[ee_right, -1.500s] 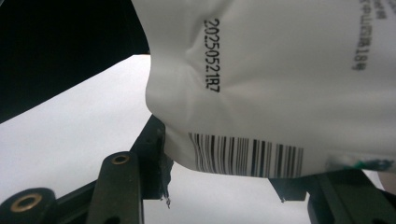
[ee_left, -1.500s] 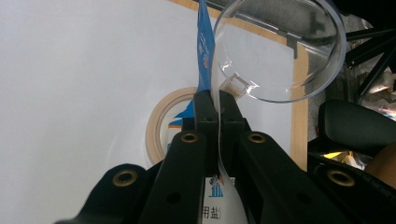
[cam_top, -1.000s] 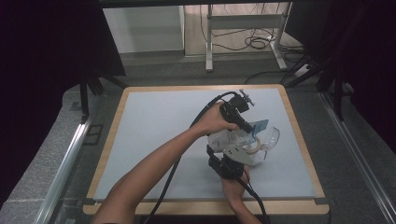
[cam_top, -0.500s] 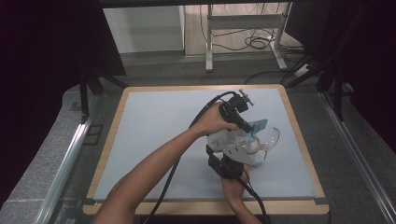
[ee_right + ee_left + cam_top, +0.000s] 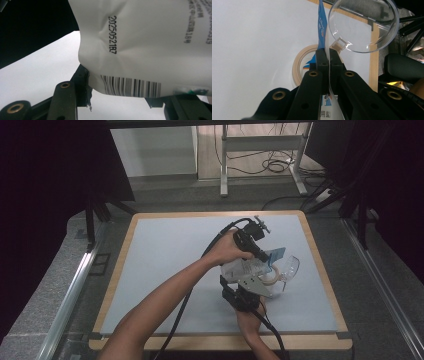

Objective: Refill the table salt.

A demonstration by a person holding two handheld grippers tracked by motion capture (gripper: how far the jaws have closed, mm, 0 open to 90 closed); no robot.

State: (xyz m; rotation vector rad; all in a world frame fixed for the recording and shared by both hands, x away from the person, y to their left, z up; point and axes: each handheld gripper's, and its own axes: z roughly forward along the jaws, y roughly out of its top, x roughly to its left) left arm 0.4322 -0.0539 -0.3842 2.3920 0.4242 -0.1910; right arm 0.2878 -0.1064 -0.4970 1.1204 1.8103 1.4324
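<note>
High view: both hands work at about four o'clock of the pale blue table. The left gripper reaches across from the left and pinches the blue top edge of a white salt bag. The right gripper comes up from six o'clock and holds the bag's lower part. A tape roll lies just beside the bag at its three o'clock, and a clear round lid sits a little farther the same way.

Left gripper view: the jaws are closed tight on the bag's thin blue-and-white seam, which stands up between them toward twelve o'clock. The tape roll lies on the table behind the jaws, and the clear lid is at one o'clock.

Right gripper view: the white bag, with its date code and barcode, bulges over the half-spread jaws, which clamp its bottom from either side.

The risk I see is a tear that opens unevenly: the left grip holds only a narrow strip of film, so a hard pull could slip off or split the bag and spill salt across the table. The nearby lid could also be knocked.
</note>
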